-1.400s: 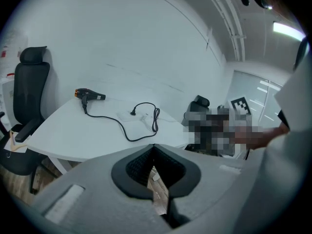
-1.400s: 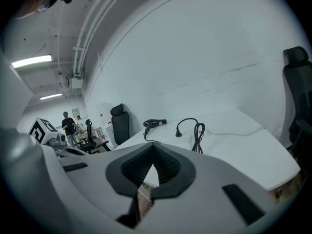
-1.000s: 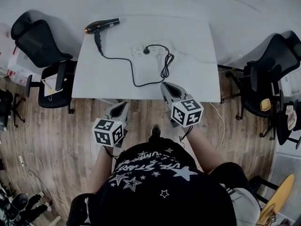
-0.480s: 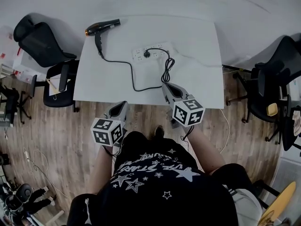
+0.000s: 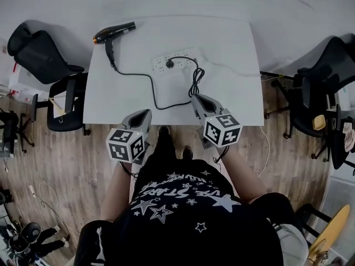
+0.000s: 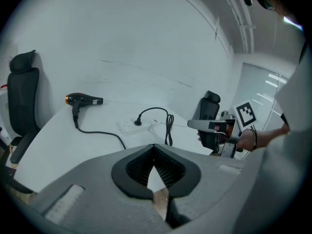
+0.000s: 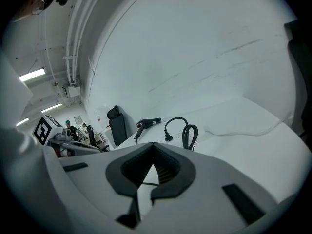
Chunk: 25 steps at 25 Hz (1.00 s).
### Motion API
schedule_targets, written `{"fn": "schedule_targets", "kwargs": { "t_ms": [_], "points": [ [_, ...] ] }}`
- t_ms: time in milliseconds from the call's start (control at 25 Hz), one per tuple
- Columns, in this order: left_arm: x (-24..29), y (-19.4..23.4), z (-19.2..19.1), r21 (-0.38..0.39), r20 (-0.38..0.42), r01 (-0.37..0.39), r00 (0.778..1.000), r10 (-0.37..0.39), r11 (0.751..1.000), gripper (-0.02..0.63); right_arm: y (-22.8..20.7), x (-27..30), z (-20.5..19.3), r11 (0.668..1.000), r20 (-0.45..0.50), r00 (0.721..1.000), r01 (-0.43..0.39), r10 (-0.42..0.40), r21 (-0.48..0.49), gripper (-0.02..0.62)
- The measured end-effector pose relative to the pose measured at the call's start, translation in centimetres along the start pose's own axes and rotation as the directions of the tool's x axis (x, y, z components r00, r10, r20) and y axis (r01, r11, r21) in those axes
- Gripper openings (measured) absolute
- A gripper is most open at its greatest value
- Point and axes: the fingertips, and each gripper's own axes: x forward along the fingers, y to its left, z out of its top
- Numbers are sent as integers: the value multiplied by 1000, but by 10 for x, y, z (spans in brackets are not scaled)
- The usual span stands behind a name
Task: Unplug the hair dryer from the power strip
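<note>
The hair dryer (image 5: 113, 32) lies on its side at the far left corner of the white table (image 5: 233, 93). Its black cord (image 5: 133, 72) runs from the handle across the top and bends toward the near edge. Then it climbs through a bundled coil (image 5: 195, 82) to the plug (image 5: 170, 64). The plug sits in the white power strip (image 5: 180, 57), which lies flat in the far middle part of the table, so the task's main step is not yet done.

Both tongs are clenched and empty. In each gripper view the two dark pads meet at the tips, and only the table surface shows through the small gap behind them. The left gripper (image 5: 145, 113) hangs at the near edge of the table, more above the wooden floor (image 5: 66, 159) than above the top. The right gripper (image 5: 197, 97) has its tip over the near edge, near the lowest loop of the cord. Both are well apart from the plug.

I judge this as the approach, because both grippers point across the table toward the strip. The right one is more in line with the plug (the coil stands between them, a possible snag). The left one could press down the strip so it does not lift with the plug.

Black office chairs (image 5: 47, 54) stand on both sides of the table.
</note>
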Motion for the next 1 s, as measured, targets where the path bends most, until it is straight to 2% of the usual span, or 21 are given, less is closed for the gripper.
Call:
{"fn": "schedule_targets", "kwargs": {
  "t_ms": [200,520,1000],
  "points": [
    [29,11,24,55,-11,68,998,-68,996,8,-6,20,21,999,15,999,35,-35,-14,9],
    [70,52,62,120,-23,116,993,-114,986,8,-2,76,37,999,6,999,40,-40,-4,9],
    [136,89,81,143,-87,197,979,-186,970,8,-15,142,35,996,-41,996,85,-84,26,9]
  ]
}}
